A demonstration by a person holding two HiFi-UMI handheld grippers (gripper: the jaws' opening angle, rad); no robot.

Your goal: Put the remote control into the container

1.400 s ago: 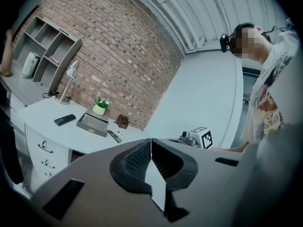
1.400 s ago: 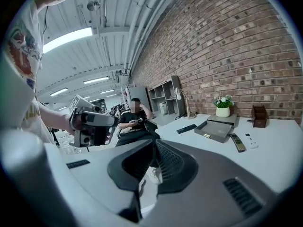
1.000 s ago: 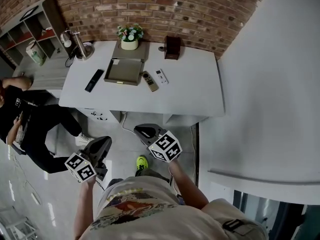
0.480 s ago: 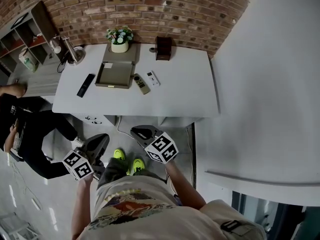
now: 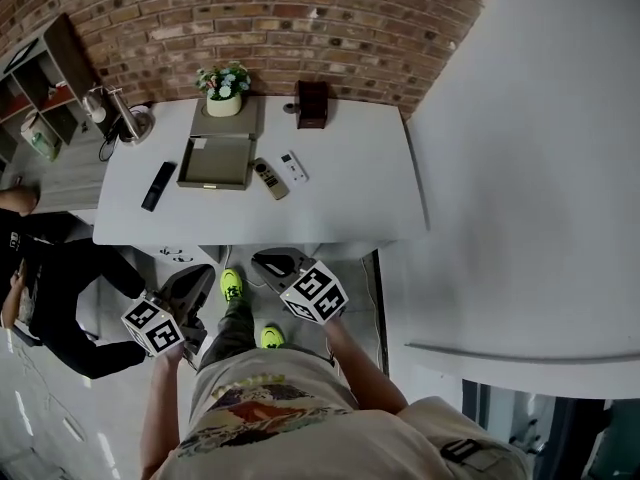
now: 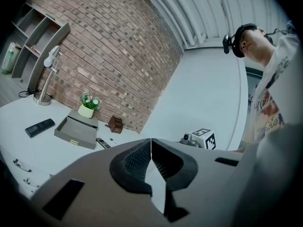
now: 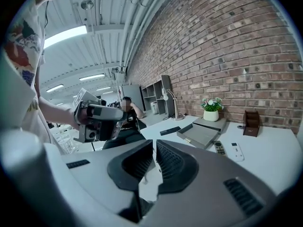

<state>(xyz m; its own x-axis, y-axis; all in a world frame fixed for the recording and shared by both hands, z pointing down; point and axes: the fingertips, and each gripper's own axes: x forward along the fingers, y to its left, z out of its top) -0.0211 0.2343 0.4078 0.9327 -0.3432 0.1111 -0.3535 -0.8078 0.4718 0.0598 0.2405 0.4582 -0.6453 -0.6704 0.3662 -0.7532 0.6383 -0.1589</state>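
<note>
Since a second ago: both green shoes (image 5: 231,285) now show on the floor below the grippers, where only one showed. The white table (image 5: 350,188) sits a touch lower and further left in the head view.
Left gripper (image 5: 203,276): held low in front of the person's body, short of the table's front edge. Its ribbed pads are pressed together at the tips, with nothing caught in them.
Right gripper (image 5: 265,261): just beside the left one, also short of the table. Its jaws are drawn together to a thin slit and pinch nothing.
Seated person (image 5: 55,288): dressed in black, on the floor side of the table's left end.
Black remote control (image 5: 158,185): flat on the table near its left front, well apart from the container.
Gold remote control (image 5: 268,178): flat on the table, angled, just beside the container's right front corner and outside it.
White remote control (image 5: 293,166): on the table just right of the gold one, also outside the container.
Container (image 5: 215,162): a shallow grey open tray, about mid-table.
Flower pot (image 5: 224,90): behind the container, standing on a grey slab (image 5: 226,118) that may be the container's lid.
Brown box (image 5: 311,103): upright near the table's back edge, right of the pot.
Desk lamp (image 5: 110,108): at the back left corner.
Brick wall (image 5: 300,18): right behind the table.
</note>
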